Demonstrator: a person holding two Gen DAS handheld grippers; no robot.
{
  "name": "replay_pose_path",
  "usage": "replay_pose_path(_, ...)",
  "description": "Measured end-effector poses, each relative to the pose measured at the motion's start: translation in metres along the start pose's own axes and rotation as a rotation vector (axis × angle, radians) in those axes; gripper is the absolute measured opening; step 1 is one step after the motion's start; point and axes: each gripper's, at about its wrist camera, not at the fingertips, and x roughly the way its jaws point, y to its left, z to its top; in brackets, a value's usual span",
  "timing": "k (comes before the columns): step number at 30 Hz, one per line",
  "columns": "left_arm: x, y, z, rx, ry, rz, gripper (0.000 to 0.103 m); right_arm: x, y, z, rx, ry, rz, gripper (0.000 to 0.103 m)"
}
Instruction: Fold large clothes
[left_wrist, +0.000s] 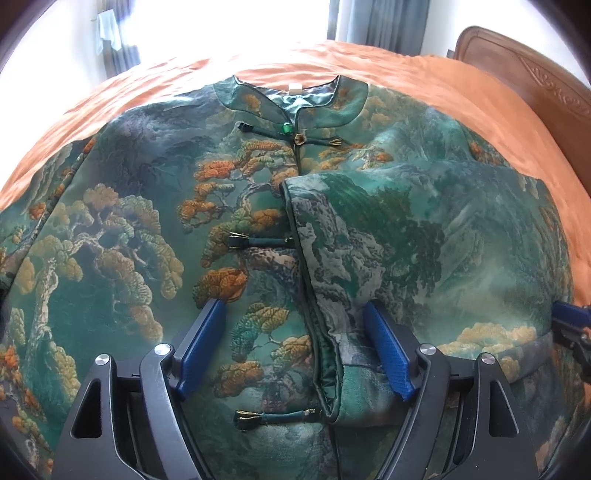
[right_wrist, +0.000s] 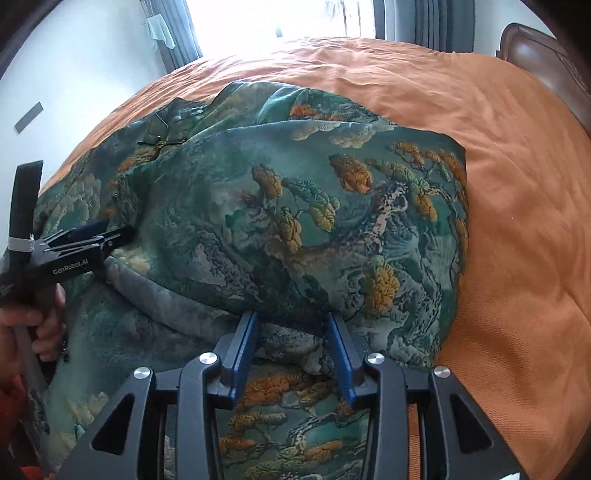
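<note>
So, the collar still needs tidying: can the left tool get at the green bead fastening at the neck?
Probably yes: the left tool is open over the patterned green jacket, nothing covering the green bead fastening.

bare orange bedspread (right_wrist: 517, 221) right of jacket (right_wrist: 295, 206) and beyond collar: free passage. headboard (left_wrist: 535, 96) bounds far right edge. jacket covers bed centre, folded panel raised. left gripper (right_wrist: 103, 234) sits low over jacket's left part, blocking that side.

Orange bedspread (left_wrist: 424, 79), wooden headboard (left_wrist: 524, 74), grey curtains (right_wrist: 439, 26), bright window (left_wrist: 236, 26), hanging cloth (left_wrist: 107, 29).
</note>
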Motion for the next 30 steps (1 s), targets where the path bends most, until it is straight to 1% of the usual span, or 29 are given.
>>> replay_pose_path(2,-0.001,0.001,0.003,-0.004,0.005,-0.003,0.082,-0.008,0.006,0.002,-0.01,-0.005,-0.027,0.039)
replay_pose_path(3,-0.004,0.003,0.004,-0.009,0.007,-0.003,0.085,-0.014,0.009,0.001,-0.014,-0.01,-0.034,0.04)
replay_pose_path(4,-0.007,0.005,0.005,-0.015,0.007,-0.003,0.089,-0.024,0.013,-0.002,-0.021,-0.012,-0.04,0.043)
replay_pose_path(6,-0.019,0.01,0.004,-0.03,0.002,-0.023,0.091,-0.046,0.018,-0.013,-0.031,-0.042,-0.042,0.046)
replay_pose_path(7,-0.026,0.012,0.002,-0.035,0.001,-0.044,0.091,-0.061,0.021,-0.021,-0.039,-0.072,-0.038,0.049)
replay_pose_path(8,-0.033,0.015,-0.001,-0.038,0.0,-0.063,0.092,-0.076,0.025,-0.03,-0.051,-0.099,-0.037,0.056)
replay_pose_path(10,-0.051,0.018,-0.009,-0.029,-0.002,-0.08,0.092,-0.1,0.029,-0.051,-0.052,-0.137,-0.041,0.063)
replay_pose_path(14,-0.095,0.025,-0.036,0.043,-0.027,-0.06,0.093,-0.149,0.041,-0.1,-0.018,-0.21,-0.03,0.065)
replay_pose_path(17,-0.127,0.036,-0.06,0.063,-0.048,-0.05,0.095,-0.166,0.057,-0.13,0.001,-0.252,-0.043,0.069)
replay_pose_path(19,-0.144,0.044,-0.074,0.068,-0.06,-0.034,0.096,-0.172,0.067,-0.146,0.024,-0.262,-0.033,0.07)
replay_pose_path(22,-0.167,0.06,-0.092,0.069,-0.086,0.015,0.096,-0.172,0.084,-0.159,0.03,-0.263,0.027,0.07)
replay_pose_path(27,-0.186,0.101,-0.106,0.021,-0.11,0.101,0.098,-0.171,0.117,-0.159,-0.053,-0.293,0.035,0.07)
replay_pose_path(30,-0.183,0.139,-0.11,-0.035,-0.098,0.176,0.098,-0.167,0.132,-0.157,-0.076,-0.27,0.062,0.07)
